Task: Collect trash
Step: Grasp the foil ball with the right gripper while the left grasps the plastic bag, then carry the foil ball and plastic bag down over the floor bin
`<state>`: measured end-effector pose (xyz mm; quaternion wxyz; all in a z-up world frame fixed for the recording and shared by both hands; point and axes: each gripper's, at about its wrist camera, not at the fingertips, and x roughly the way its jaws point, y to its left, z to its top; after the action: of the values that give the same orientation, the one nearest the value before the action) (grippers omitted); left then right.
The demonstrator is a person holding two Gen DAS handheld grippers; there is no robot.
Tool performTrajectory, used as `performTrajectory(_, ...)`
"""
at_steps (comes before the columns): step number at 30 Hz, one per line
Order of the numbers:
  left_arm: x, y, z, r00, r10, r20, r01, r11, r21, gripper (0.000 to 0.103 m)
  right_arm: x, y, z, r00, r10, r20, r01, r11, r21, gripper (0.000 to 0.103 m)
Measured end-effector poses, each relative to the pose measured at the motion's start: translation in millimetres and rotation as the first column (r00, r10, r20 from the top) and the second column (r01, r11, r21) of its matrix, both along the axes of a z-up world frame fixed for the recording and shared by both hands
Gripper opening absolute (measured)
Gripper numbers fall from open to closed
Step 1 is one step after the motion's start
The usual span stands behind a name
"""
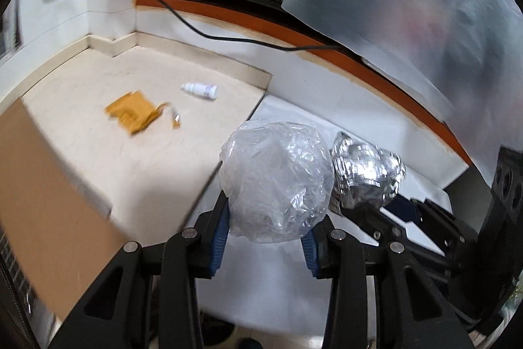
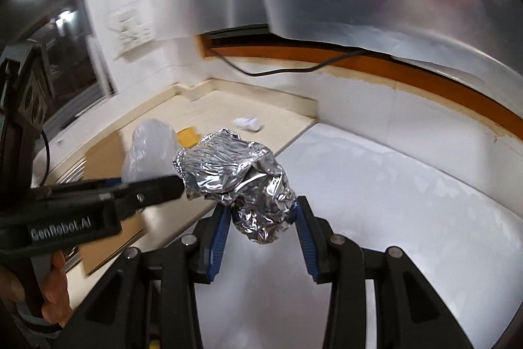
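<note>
Item 1: ball of clear plastic film [image 1: 276, 182]. Crumpled, thin, glossy, full of creases and air. The left hand-held gripper [image 1: 268, 224] is clamping it between its blue ribbed pads, holding it in the air above the white surface [image 1: 327, 120]. Judged very light, soft and springy; it is likely squashing under the pads rather than resisting. The film looks slick, so a hold across the thick middle of the ball, as now, seems safest.

Item 2: wad of aluminium foil [image 2: 235, 175]. Silver, sharply faceted, irregular, mirror-bright. The right hand-held gripper [image 2: 261, 218] is pinching its lower part, with the larger lobe standing above the pads; it is hanging in the air just beside the plastic ball. Judged light, holding its dents once crushed and tearing easily. A hold on the dense core is likely firmer than one on a loose flap.

Item 3: yellow-brown packet [image 1: 137, 113], flat, papery, creased, with a torn strip trailing. It is lying on the cream floor [image 1: 98, 80], uncollected.

Item 4: small white bottle [image 1: 201, 90], smooth, rigid, cylindrical, lying on its side near the packet. Judged prone to rolling; best taken across the body.

Item 5: cardboard sheet [image 1: 49, 201], brown, matt, stiff, at the lower left.
</note>
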<state>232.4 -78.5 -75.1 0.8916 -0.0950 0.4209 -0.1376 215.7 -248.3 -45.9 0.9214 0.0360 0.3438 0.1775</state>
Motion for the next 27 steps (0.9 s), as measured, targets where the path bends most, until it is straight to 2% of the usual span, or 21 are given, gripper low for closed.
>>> performTrajectory(3, -45.0, 2.5, 1.6, 1.000, 0.018, 0.013, -0.018, 1.000, 0.014, 0.037, -31.9, -2.5, 4.0, 0.998, 0.058, 0.001, -0.058, 0.998, 0.008, 0.040)
performTrajectory(7, -101.5, 7.1, 0.4, 0.997, 0.060, 0.053, -0.063, 0.996, 0.070, 0.037, -63.2, 4.8, 1.9, 0.991, 0.136, 0.006, -0.136, 0.991, -0.012, 0.040)
performTrajectory(12, -152.0, 15.9, -13.2, 0.994, 0.101, 0.044, -0.105, 0.989, 0.102, 0.037, -98.9, 18.1, -8.5, 0.973, 0.230, -0.014, -0.230, 0.972, -0.047, 0.040)
performTrajectory(17, -184.5, 29.8, -44.0, 0.988, 0.155, -0.015, -0.152, 0.981, 0.120, 0.037, -117.2, 35.0, -27.0, 0.951, 0.305, -0.051, -0.308, 0.949, -0.067, 0.040)
performTrajectory(27, -210.4, 43.6, -108.6, 0.970, 0.199, -0.143, -0.182, 0.976, 0.120, 0.037, -144.9, 66.0, -80.2, 0.915, 0.381, -0.133, -0.398, 0.907, -0.139, 0.040)
